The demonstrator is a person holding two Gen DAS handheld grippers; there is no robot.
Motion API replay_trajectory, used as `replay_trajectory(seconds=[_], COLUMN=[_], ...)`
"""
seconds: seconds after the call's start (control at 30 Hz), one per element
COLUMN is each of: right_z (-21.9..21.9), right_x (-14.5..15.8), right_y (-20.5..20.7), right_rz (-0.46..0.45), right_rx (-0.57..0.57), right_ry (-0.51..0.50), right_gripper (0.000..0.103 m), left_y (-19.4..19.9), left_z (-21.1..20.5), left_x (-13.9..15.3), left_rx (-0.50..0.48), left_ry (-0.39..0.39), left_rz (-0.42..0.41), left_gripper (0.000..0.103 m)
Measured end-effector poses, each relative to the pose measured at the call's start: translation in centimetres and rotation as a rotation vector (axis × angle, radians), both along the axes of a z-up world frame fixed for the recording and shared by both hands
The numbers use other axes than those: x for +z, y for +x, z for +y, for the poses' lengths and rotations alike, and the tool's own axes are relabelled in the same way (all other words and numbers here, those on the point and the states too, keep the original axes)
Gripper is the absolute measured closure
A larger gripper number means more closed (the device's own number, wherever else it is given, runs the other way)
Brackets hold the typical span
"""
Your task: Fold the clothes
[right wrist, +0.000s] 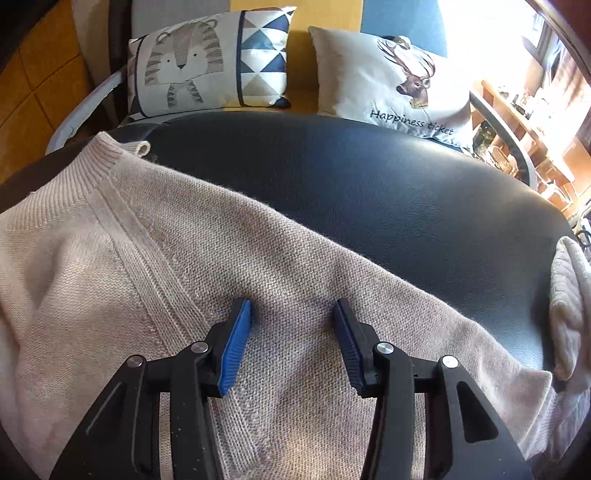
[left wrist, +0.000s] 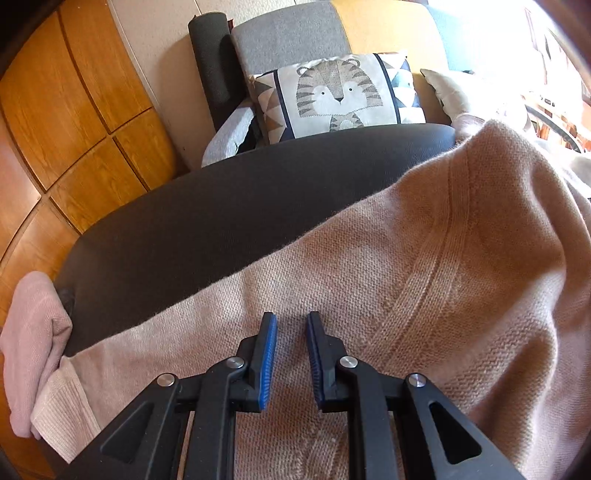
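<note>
Fingers on the left gripper (left wrist: 291,319) sit close together with a small gap, and nothing is pinched between them. Their blue pads (left wrist: 269,363) hang over the pink knit sweater (left wrist: 424,280), and I cannot tell if the tips touch the wool. That sweater lies spread on a dark, shiny table (left wrist: 229,218). At the far left, a sleeve (left wrist: 33,343) hangs bunched over the table's edge. Past the table stands a wooden cupboard (left wrist: 74,110) on the left. Next to it is a sofa with a grey back cushion (left wrist: 291,33). A tiger pillow (left wrist: 336,96) leans on the sofa.

Over on the right gripper (right wrist: 291,308), the fingers stand wider apart, about half open. They hold nothing. The sweater's flat knit lies under the gap, and a raised seam (right wrist: 147,266) runs down just to the left of the left finger. At the sweater's top left is its ribbed collar (right wrist: 99,162). Bare table (right wrist: 369,184) shows beyond the sweater. On the far right, a ribbed cuff (right wrist: 569,306) rests at the table's edge. Behind the table, the tiger pillow (right wrist: 207,59) sits beside a deer pillow (right wrist: 399,81) with writing on it. Bright sun comes in at the top right, where wooden shelves (right wrist: 524,122) stand.
</note>
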State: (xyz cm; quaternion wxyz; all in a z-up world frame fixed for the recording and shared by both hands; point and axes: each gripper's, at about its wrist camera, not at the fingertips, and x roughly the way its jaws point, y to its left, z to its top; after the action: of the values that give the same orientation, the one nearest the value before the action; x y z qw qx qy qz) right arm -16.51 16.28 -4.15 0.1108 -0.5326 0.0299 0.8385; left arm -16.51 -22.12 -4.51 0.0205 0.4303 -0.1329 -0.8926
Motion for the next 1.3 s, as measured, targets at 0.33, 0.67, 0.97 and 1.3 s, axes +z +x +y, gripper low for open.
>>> replay_trajectory(seconds=[0.33,0.67,0.97,1.3], right_z=[4.3,4.2,-6.1,-4.7], right_x=[0.1,0.8,4.1,3.3], right_y=[1.3,2.5,4.6,16.0], right_rz=[0.014,0.011,0.121,0.133], right_rx=[-0.108,-0.161,0.145,0.006], right_ry=[-0.013,-0.011,-0.068,-0.347], right_gripper=[0.042,0.042,0.042,0.042], left_y=[-1.3,-3.9,-0.5,6.2], left_z=[1.0,3.4,3.9,-0.5], left_x=[-0.4,-1.3,0.7,0.9], left_rx=[-0.037,-0.135,-0.15,-0.11], left_ry=[-0.096,-0.364,-0.004,0.233], left_rz=[0.031,0.036,-0.035,-0.122], left_gripper=[0.087,0.087,0.087,0.086])
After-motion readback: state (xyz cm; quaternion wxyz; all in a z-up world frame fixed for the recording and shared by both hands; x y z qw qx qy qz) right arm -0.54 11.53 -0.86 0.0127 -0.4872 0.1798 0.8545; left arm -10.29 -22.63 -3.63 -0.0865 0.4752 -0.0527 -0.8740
